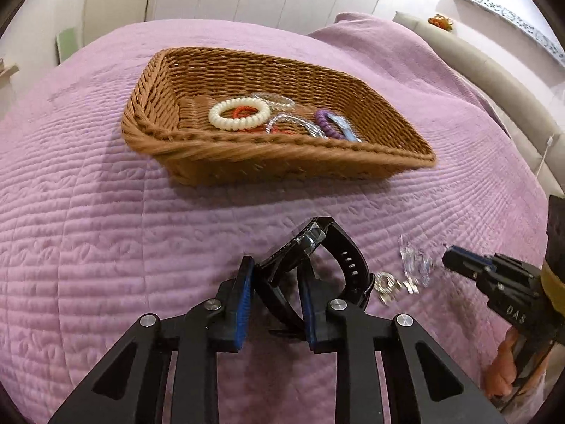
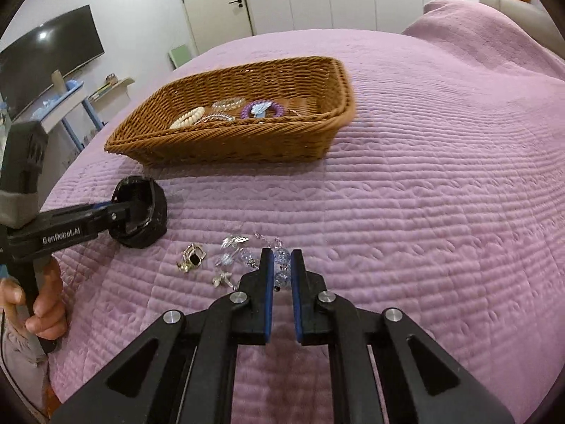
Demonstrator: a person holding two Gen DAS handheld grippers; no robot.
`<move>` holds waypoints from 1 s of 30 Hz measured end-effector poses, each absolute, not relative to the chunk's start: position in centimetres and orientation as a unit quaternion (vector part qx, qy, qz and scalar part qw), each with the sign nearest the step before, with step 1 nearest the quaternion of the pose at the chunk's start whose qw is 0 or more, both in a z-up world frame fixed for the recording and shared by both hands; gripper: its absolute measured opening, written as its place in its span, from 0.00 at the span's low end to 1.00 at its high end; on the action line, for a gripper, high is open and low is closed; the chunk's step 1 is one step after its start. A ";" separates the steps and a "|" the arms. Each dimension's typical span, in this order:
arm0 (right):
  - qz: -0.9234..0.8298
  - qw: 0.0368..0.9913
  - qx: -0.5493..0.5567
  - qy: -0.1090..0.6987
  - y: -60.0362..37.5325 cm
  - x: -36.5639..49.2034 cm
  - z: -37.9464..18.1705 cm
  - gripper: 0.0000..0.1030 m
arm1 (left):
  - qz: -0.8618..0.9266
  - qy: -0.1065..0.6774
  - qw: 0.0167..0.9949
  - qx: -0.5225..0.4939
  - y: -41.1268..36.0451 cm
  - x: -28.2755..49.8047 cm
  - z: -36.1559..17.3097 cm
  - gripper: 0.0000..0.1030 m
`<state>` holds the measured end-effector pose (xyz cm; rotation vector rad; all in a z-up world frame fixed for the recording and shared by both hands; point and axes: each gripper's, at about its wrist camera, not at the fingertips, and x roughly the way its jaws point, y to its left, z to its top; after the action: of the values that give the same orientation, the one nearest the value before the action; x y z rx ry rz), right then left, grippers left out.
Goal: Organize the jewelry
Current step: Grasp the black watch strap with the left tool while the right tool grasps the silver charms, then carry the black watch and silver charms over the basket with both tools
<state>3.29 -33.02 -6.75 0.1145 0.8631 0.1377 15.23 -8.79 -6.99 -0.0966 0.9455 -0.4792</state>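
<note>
On the left, the left gripper (image 1: 277, 275) has its blue-padded jaws closed on a black wristwatch (image 1: 317, 247), pinching the strap so that the watch case and its glassy face stand up above the fingertips; in the right wrist view the same watch (image 2: 141, 212) sits at the end of that gripper, low over the purple quilted bedspread (image 1: 88, 229). A bare hand (image 2: 39, 300) wraps the gripper's handle at the left edge of that view.

Just beside the watch, toward the right, small loose pieces lie on the quilt: a gold-toned ring cluster with a dark stone (image 2: 192, 259), a few silvery earrings (image 2: 229, 247) and a small silver charm (image 2: 222, 279) (too small to name more closely).

Further right, the right gripper (image 2: 281, 265) has its jaws drawn nearly together around a clear and pale-blue beaded bracelet (image 2: 282, 268), the beads showing in the narrow gap between the pads; from the left wrist view the same bracelet (image 1: 416, 261) glints at that gripper's tip (image 1: 450, 259), blurred.

Beyond both tools, in the middle of the bed, stands a brown wicker basket (image 1: 247, 162). Inside it lie a cream spiral hair tie (image 1: 240, 113) over an orange band (image 1: 243, 111), clear beaded bracelets (image 1: 293, 122), and a purple spiral tie (image 1: 326, 122) with a light-blue piece (image 1: 344, 129) beside it.
</note>
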 end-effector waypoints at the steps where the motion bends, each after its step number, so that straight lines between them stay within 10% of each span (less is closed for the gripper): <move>1: 0.064 0.905 0.058 0.417 -33.3 2.9 -6.5 0.11 | -0.233 0.451 0.860 -0.049 -8.8 14.8 -6.9 0.24; 30: 0.097 0.912 0.071 0.393 -31.9 1.5 -3.0 0.11 | -0.279 0.442 0.851 -0.048 -11.3 11.5 -6.4 0.24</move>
<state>1.51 -31.87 -3.03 0.1456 0.8092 0.2007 11.54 -11.30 -6.43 -0.1012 0.9301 -0.5870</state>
